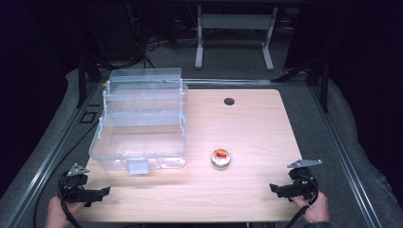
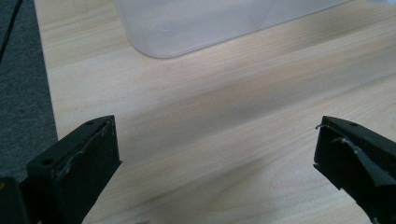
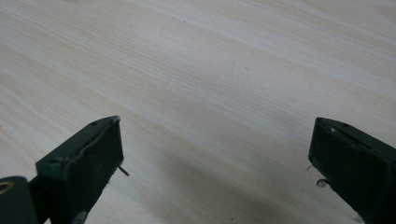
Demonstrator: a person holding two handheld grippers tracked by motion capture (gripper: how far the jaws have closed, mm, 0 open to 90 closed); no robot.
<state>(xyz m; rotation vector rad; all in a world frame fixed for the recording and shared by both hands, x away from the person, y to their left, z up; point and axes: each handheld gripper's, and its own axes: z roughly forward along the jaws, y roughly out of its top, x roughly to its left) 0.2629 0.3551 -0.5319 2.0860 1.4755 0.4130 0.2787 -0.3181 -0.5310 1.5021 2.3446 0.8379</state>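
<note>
One clear tiered box (image 1: 140,126) stands open at the worktop's (image 1: 247,128) left; one small round tub (image 1: 221,158) sits just right of it. You hold two grippers, left (image 1: 97,194) and right (image 1: 278,189), near the front corners, fingers spread wide, both empty.

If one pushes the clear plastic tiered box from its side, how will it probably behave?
The clear plastic tiered box looks empty and thin-walled, so probably light; it would likely slide on the smooth pale wooden table. Its stepped-open upper trays stand high, so a high push may tilt it.
</note>
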